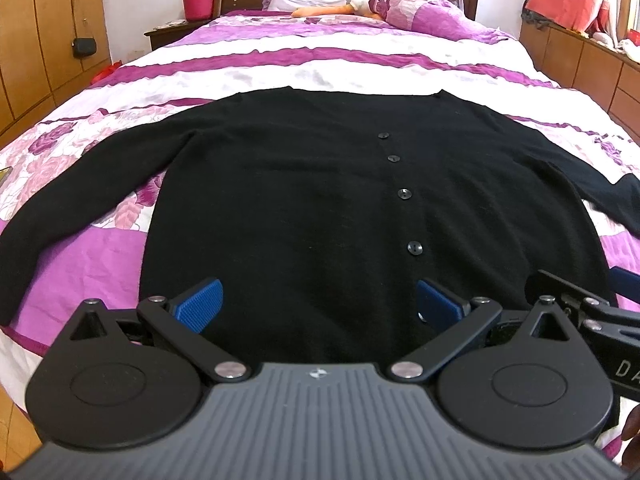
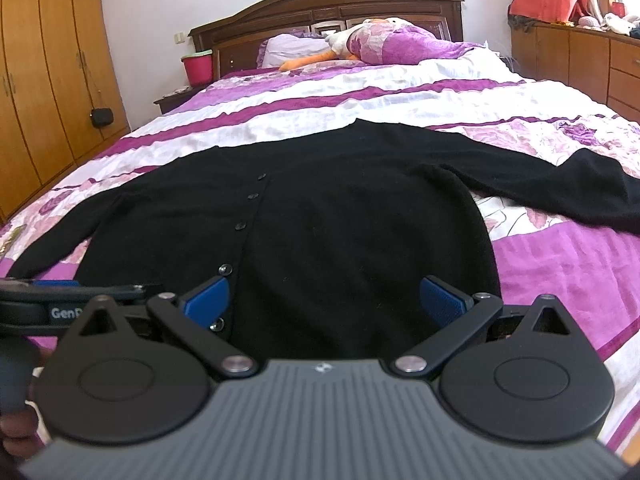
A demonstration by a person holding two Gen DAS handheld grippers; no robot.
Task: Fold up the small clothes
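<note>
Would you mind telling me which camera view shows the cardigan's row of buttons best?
The left wrist view: the buttons run up the middle of the black cardigan, four clearly separated. In the right wrist view they sit off to the left, smaller, the lowest partly hidden behind a finger of the right gripper.

The black cardigan (image 1: 320, 200) is a fine, matt knit, soft and slightly fuzzy, with small glossy plastic buttons (image 1: 414, 248). Beneath it the bedspread (image 1: 320, 64) is crinkled cloth, purple and white with a printed rose pattern. The headboard (image 2: 328, 4) is dark polished wood, and the wardrobe (image 2: 48, 80) a lighter, smooth veneer. The left claw (image 1: 318, 306) has matt black plastic arms, ribbed blue rubbery pads (image 1: 200, 306), shiny metal pins and a grooved grey housing; the right claw (image 2: 326, 304) looks the same.
</note>
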